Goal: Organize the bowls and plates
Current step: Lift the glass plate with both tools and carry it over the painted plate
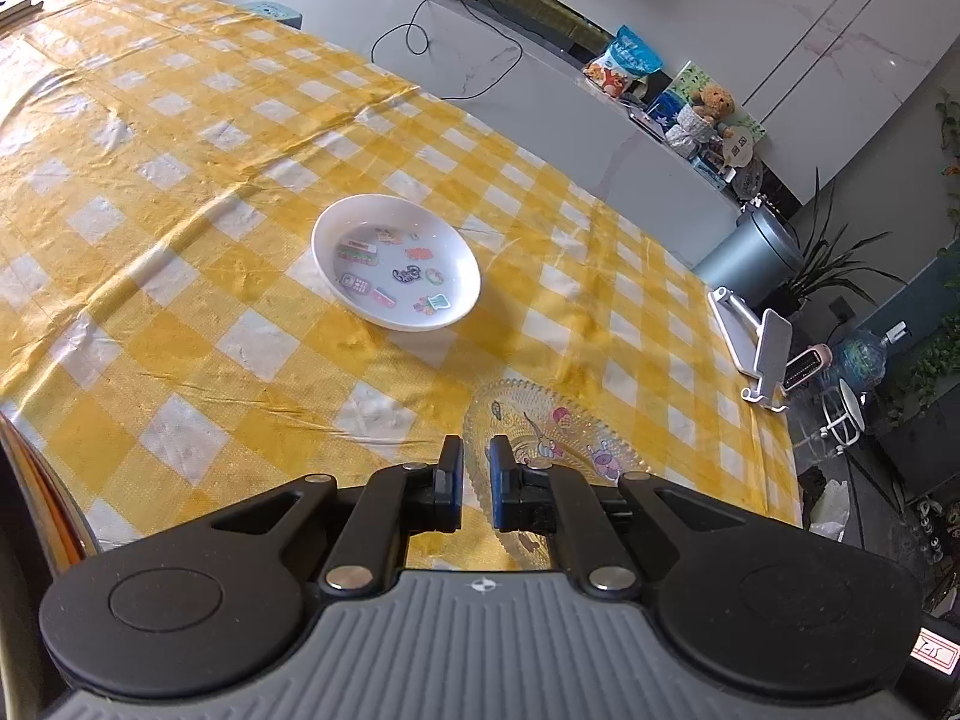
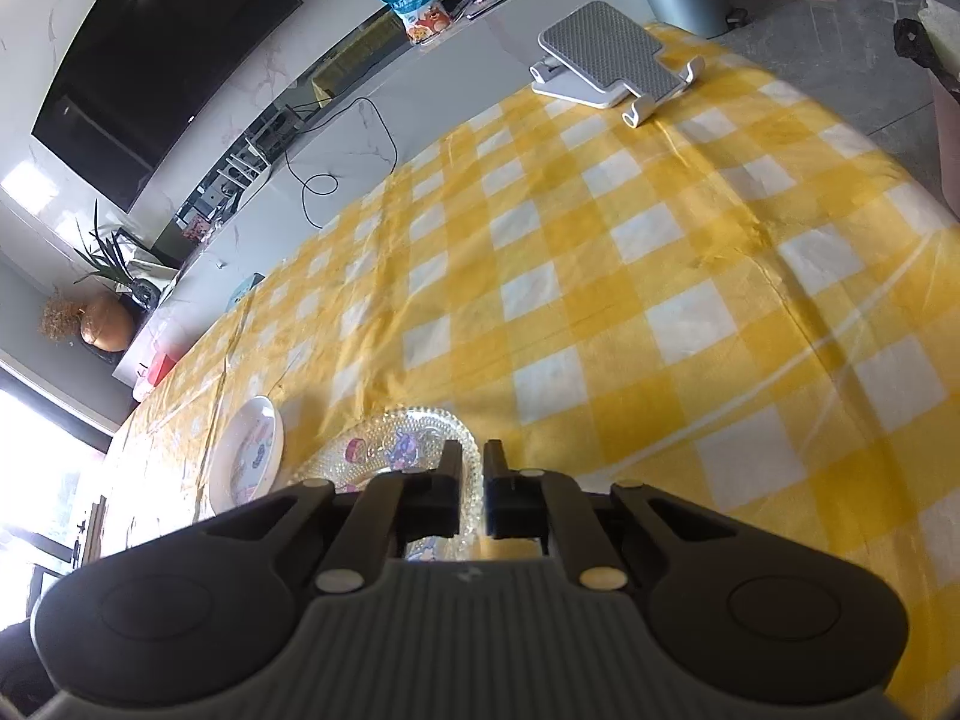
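Observation:
A white plate (image 1: 396,261) with cartoon stickers lies on the yellow checked tablecloth (image 1: 180,180), ahead and left of my left gripper (image 1: 475,450). A clear glass plate (image 1: 558,438) with cartoon stickers lies just ahead of the left fingertips, its left rim in the narrow gap between them. In the right wrist view my right gripper (image 2: 473,453) is nearly closed around the right rim of the glass plate (image 2: 396,441), which looks slightly raised. The white plate (image 2: 249,456) lies to its left.
A white folding phone stand (image 1: 756,348) sits near the table's right edge; it also shows in the right wrist view (image 2: 606,57). Beyond the table are a grey counter (image 1: 540,96) with a snack bag, cables and a teddy bear, and a grey bin (image 1: 750,252).

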A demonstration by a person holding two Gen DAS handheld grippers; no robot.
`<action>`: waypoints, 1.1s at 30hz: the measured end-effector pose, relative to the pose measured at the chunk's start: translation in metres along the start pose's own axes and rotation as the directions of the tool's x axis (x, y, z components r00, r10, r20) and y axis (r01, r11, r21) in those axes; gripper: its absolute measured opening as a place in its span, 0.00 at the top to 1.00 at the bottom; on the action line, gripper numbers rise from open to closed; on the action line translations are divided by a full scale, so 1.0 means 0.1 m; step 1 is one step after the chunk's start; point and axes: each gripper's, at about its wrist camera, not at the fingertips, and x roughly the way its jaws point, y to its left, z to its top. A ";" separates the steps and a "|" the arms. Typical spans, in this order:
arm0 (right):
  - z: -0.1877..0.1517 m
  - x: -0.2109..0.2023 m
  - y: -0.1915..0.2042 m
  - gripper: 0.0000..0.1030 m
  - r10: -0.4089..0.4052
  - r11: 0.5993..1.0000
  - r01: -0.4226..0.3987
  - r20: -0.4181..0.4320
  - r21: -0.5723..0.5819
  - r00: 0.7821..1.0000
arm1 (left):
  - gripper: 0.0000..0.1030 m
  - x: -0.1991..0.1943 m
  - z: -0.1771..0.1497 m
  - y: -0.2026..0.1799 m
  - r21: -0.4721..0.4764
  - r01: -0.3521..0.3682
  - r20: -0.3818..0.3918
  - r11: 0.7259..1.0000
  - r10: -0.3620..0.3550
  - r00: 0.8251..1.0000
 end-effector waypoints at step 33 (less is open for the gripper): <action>-0.87 -1.21 -0.18 0.95 -0.087 0.988 0.082 0.033 0.128 0.996 | 0.91 -0.71 -0.51 -0.12 0.306 0.115 -0.117 0.945 -0.083 0.990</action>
